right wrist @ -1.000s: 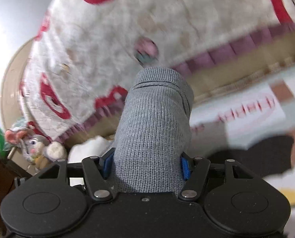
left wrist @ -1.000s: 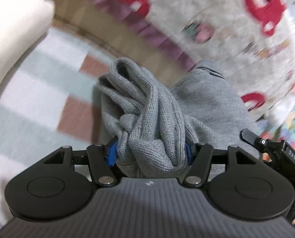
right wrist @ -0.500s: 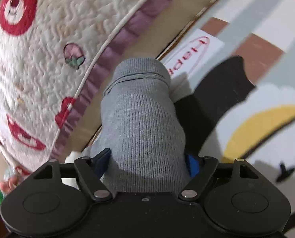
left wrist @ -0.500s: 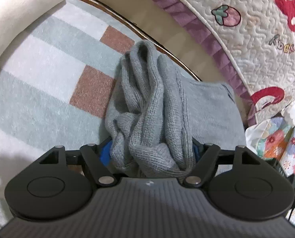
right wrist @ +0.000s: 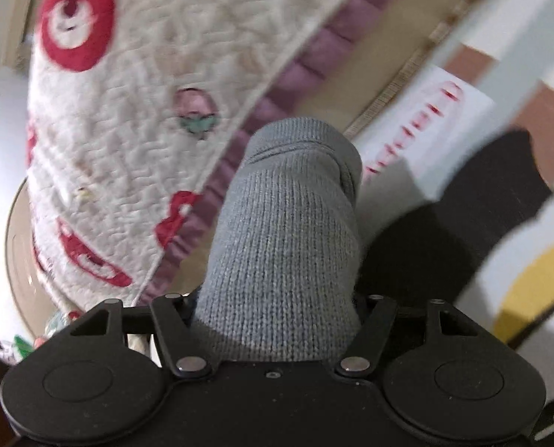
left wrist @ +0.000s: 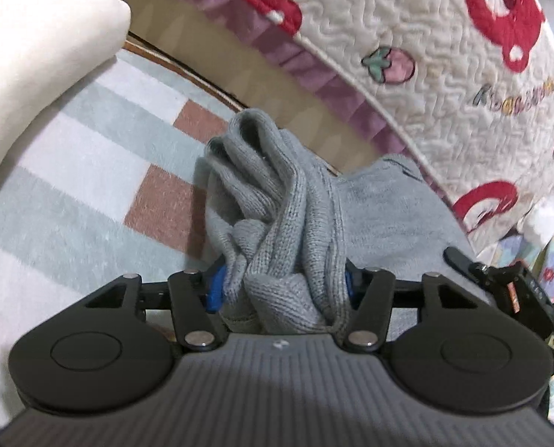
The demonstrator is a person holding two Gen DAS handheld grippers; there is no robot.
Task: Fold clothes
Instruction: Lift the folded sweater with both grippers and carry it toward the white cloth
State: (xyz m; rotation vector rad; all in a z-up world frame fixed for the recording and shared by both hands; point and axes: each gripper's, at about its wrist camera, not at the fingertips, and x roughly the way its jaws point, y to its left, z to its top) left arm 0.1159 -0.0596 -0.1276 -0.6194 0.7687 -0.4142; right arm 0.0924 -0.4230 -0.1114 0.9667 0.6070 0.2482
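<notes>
A grey knit sweater [left wrist: 269, 193] is bunched into thick folds between the blue pads of my left gripper [left wrist: 280, 283]. Its jaws are closing on that bundle. The rest of the sweater [left wrist: 388, 216] spreads flat to the right, down to the rug. In the right wrist view a smooth rolled part of the same sweater [right wrist: 288, 205] fills the gap of my right gripper [right wrist: 277, 309]. These jaws are closing too, and the knit hides their pads. Both bundles stick out forward past the fingers.
A cream quilt with red bear prints and a purple frill [left wrist: 426, 56] hangs over a bed edge just behind the sweater. Below lies a striped rug [left wrist: 90, 149] with brown squares. A white cushion [left wrist: 34, 56] sits at the left. Black gear [left wrist: 500, 283] shows at the right.
Both grippers kept the sweater between their jaws. The left view swung back towards the quilt. The right view rolled, so the quilt again fills its left side and the rug its right.
</notes>
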